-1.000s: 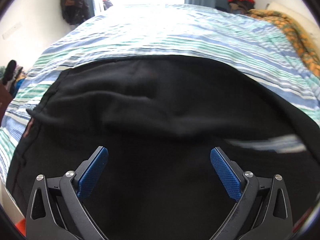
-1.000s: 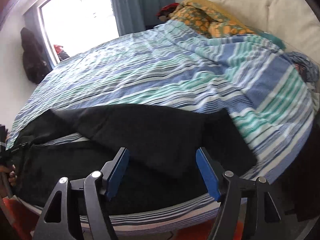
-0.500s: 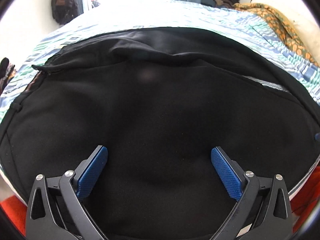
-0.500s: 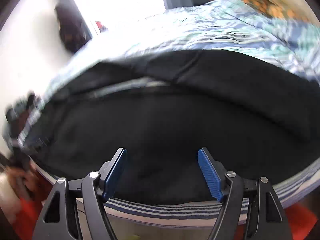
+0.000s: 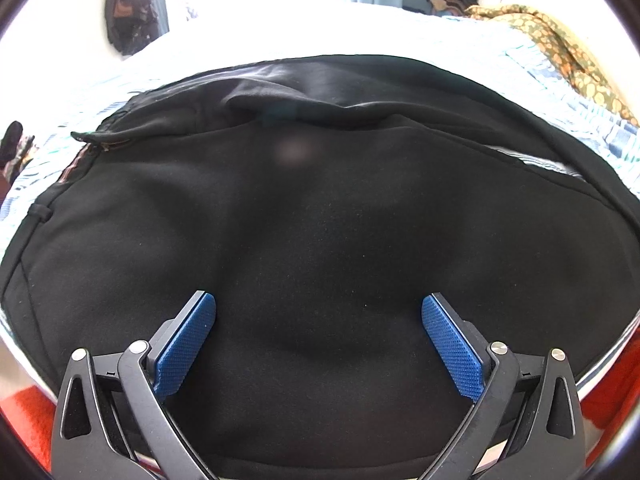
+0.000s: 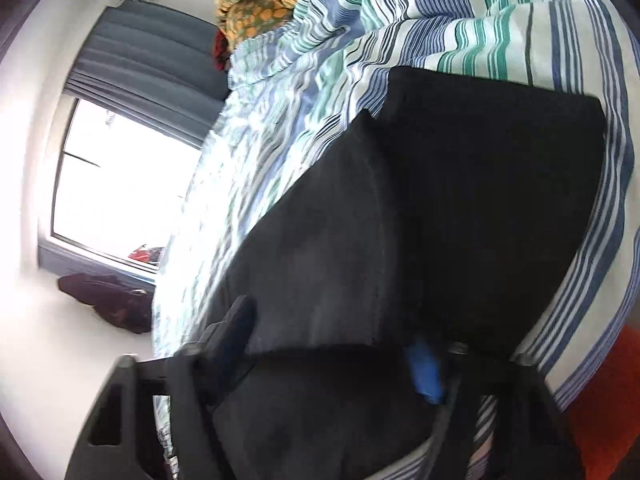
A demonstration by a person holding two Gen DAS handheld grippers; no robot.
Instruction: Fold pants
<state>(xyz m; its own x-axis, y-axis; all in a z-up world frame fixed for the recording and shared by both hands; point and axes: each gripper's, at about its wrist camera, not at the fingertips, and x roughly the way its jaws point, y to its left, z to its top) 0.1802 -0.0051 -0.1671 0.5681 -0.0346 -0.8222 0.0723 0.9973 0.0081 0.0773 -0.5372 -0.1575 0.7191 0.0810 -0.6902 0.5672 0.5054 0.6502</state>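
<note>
The black pants [image 5: 320,208] lie spread across the near edge of the striped bed [image 5: 592,128], their waistband [image 5: 36,216] at the left. My left gripper [image 5: 318,312] hovers open just above the middle of the cloth, its blue pads [image 5: 184,344] wide apart and holding nothing. In the rolled, blurred right wrist view the leg end of the pants [image 6: 480,184] lies on the striped sheet [image 6: 500,32]. My right gripper [image 6: 332,332] is down at the cloth's near edge, its jaws closing with black fabric between them. One blue pad [image 6: 424,368] shows; the pads still stand apart.
An orange patterned blanket [image 5: 560,48] is bunched at the far right of the bed. Dark clothes [image 5: 132,12] hang on the wall beside the bright window [image 6: 120,184]. Grey curtains [image 6: 152,44] hang by the window. Red floor covering [image 5: 616,392] lies below the bed's edge.
My left gripper came forward and down over the pants, then held still. My right gripper rolled sharply and dropped to the leg end, where cloth now lies between its fingers.
</note>
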